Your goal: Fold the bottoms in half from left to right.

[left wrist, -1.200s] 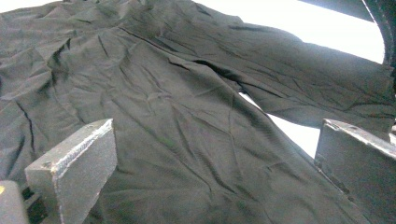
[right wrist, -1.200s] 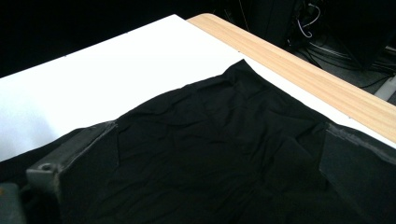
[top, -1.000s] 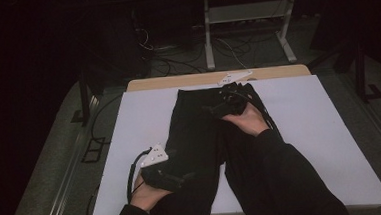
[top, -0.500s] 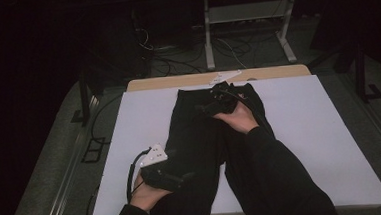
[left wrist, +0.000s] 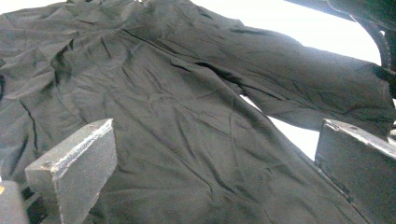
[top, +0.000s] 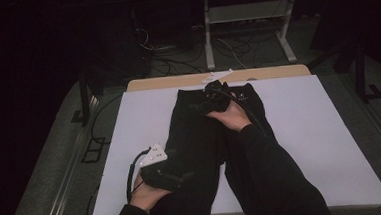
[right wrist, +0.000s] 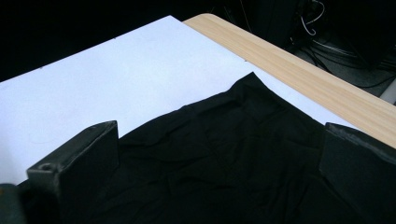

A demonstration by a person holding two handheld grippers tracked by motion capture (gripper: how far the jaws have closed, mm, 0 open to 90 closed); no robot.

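Dark room, white desk [top: 305, 130]. Black trousers [top: 195, 142] flat; both jaws spread. Pinch far hem at 12 o'clock squarely, avoid bunching.

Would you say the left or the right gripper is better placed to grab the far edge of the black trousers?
Probably the right gripper: it hovers open over the far end of the black trousers, whose edge lies just ahead. The left gripper is at the near end.

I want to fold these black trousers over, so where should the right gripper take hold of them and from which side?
Probably at the far hem corner of the black trousers, where the cloth ends in a point on the white sheet. Come in low from the near side: the right gripper hangs open over that end, and the flat edge lets one jaw slide under.
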